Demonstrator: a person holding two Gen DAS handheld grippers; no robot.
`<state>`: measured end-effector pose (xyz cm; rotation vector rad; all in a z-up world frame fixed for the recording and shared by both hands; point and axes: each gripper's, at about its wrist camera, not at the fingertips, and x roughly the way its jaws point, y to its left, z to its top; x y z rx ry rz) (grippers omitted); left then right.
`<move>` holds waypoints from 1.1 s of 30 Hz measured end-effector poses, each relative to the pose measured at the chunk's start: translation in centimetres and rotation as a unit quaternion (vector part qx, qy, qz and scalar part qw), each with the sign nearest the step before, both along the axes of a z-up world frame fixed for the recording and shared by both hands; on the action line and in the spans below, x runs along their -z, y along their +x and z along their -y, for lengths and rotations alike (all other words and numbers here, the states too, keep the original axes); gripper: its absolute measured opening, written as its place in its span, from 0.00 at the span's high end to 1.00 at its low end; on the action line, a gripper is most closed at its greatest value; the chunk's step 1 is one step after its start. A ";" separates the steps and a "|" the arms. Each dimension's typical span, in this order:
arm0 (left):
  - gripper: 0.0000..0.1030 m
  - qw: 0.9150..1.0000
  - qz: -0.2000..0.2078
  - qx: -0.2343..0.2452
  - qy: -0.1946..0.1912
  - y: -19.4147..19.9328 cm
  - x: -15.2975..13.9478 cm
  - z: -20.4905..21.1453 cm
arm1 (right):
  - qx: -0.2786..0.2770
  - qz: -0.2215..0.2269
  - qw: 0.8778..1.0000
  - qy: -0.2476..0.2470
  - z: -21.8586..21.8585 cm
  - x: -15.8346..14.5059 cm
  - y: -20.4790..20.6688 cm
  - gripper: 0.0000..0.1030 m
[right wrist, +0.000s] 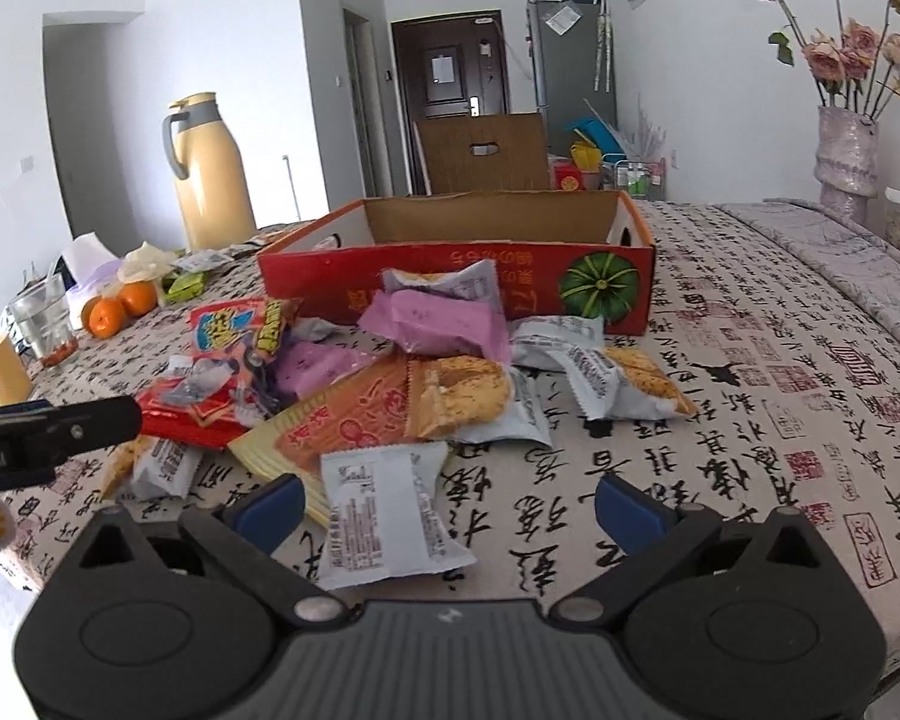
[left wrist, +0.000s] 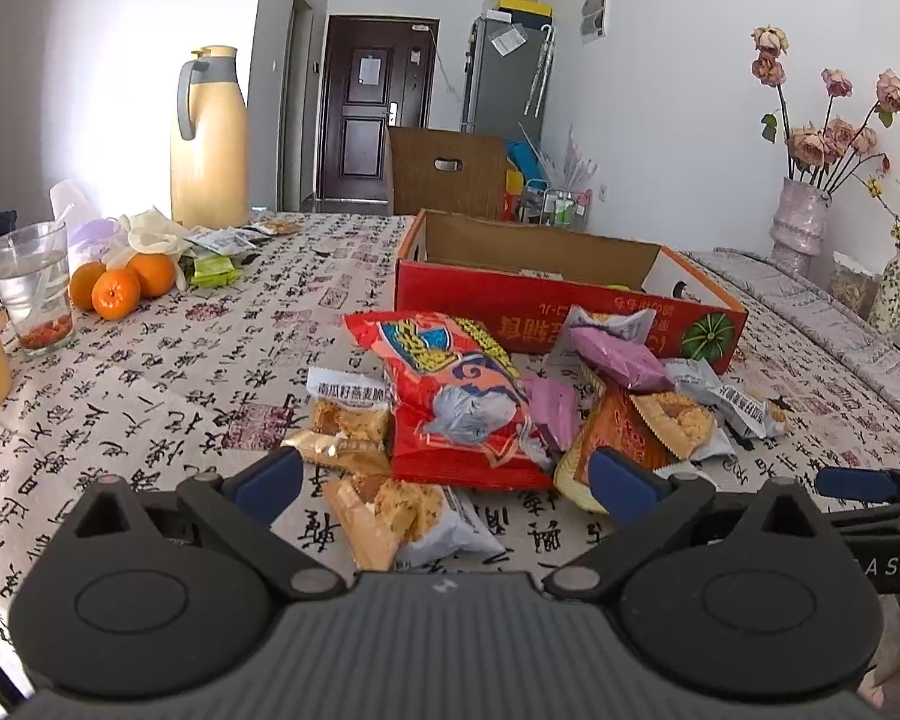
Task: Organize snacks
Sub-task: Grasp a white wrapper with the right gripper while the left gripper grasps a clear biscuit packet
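Left gripper (left wrist: 447,480): low over table, level, jaws spread, nothing held. Right gripper (right wrist: 450,510): same pose, spread, unladen. Red chip bag (left wrist: 450,396): long axis toward red box (left wrist: 546,300).

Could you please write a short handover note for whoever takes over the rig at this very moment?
Left tongs: open, empty, low over the near edge of the snack pile.
Right tongs: open, empty, a white packet lying between the tips.
The red cardboard box sits open behind the pile; its floor is mostly hidden, so I cannot tell what is inside.
Done: nothing I can confirm.
Left: the big red bag, purple packets and the other wrapped snacks remain loose on the tablecloth.
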<state>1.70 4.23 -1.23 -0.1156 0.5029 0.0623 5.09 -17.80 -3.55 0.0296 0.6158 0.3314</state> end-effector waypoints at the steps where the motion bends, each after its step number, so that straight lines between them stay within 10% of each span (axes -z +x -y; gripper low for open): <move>1: 0.00 1.000 -0.002 0.000 -0.002 0.0 0.2 -0.1 | -0.003 -0.001 1.000 -0.001 -0.1 0.1 0.0 0.03; 20: 0.00 0.999 -0.031 0.005 -0.017 0.9 1.7 -1.0 | -0.039 -0.031 0.998 -0.038 -3.8 1.8 2.7 0.56; 33: 0.00 0.997 -0.074 -0.022 0.003 2.8 2.5 -0.6 | -0.020 -0.007 1.000 -0.011 -2.3 1.1 1.9 0.61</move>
